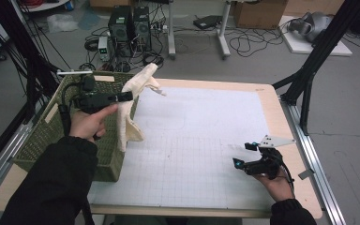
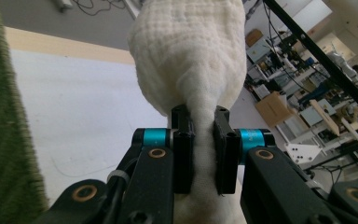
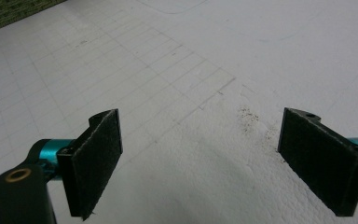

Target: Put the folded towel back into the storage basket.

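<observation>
High view: my left gripper (image 1: 130,96) is clamped on the cream cloth (image 1: 130,112), which hangs from the jaws over the near corner of the green wicker basket (image 1: 42,136). In the left gripper view the cloth (image 2: 191,60) bulges straight ahead of the pads, pinched tight between them. To do this well I'd keep the pinch firm and lift until the trailing end clears the basket rim, then carry it over the white mat (image 1: 197,140) on the desk. My right gripper (image 1: 242,154) rests wide apart, holding nothing, well off to the side. The rim may snag the cloth.
</observation>
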Motion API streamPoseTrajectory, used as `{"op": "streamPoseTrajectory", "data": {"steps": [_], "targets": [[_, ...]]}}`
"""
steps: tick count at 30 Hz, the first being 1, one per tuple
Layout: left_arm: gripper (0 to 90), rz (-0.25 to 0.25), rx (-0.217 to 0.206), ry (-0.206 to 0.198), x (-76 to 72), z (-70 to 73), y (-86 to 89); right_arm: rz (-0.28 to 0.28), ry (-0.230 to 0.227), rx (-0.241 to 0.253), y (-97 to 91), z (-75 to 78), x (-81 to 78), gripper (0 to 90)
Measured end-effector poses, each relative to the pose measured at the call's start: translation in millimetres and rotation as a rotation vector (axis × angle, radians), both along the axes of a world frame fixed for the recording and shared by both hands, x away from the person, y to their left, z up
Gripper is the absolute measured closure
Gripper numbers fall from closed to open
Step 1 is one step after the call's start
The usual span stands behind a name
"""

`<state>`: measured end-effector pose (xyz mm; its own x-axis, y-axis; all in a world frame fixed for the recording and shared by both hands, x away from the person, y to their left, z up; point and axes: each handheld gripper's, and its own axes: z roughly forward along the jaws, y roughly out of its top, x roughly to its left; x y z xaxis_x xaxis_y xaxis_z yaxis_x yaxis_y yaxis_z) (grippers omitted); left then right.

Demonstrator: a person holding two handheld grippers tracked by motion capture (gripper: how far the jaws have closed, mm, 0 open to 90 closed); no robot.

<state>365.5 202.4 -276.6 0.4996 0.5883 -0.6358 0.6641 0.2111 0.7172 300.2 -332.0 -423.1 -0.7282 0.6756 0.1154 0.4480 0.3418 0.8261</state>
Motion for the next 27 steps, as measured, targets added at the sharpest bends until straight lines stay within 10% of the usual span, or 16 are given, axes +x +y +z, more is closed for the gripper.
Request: {"op": "streamPoseTrajectory", "data": {"steps": [15,27], "targets": [[80.7,0.13,-0.004,-0.008,-6.5,8.7,64.1,0.015,0.02,-0.02,4.9,-4.0,2.1,12.9],[80.7,0.18,0.042,0.036,-15.8,-10.3,91.2,0.027,0.031,-0.03,8.0,-6.0,2.7,13.0]]}}
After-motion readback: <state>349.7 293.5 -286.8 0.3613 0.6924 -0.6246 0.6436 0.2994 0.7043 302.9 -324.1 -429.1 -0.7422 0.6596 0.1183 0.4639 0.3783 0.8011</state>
